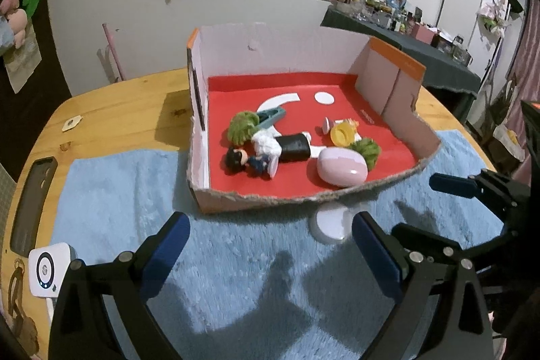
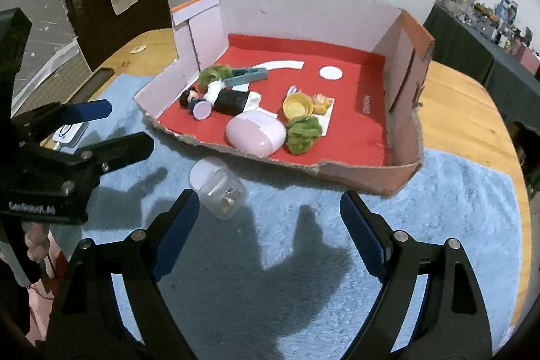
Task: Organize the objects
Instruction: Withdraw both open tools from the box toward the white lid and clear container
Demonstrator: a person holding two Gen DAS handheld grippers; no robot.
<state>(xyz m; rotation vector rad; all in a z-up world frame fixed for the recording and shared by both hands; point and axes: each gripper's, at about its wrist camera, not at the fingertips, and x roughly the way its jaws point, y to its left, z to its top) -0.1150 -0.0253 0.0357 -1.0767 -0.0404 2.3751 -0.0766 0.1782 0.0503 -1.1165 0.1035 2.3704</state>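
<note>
Left wrist view: left gripper point(image 1: 266, 242) wide open, empty, above blue mat point(image 1: 111, 191); toys gathered inside cardboard tray point(image 1: 270, 196).
Right wrist view: right gripper point(image 2: 266, 218) open, empty; clear jar point(image 2: 217, 188) outside tray, apparently left to pack.

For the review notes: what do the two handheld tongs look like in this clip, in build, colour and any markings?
Both are matte black, with angled linkage arms joined by silver round rivets. Each finger ends in a flat blue pad. The left tongs show in their own camera, as do the right tongs. In the right view the left tongs' body carries small white lettering, too blurred to read. No cables show.
</note>
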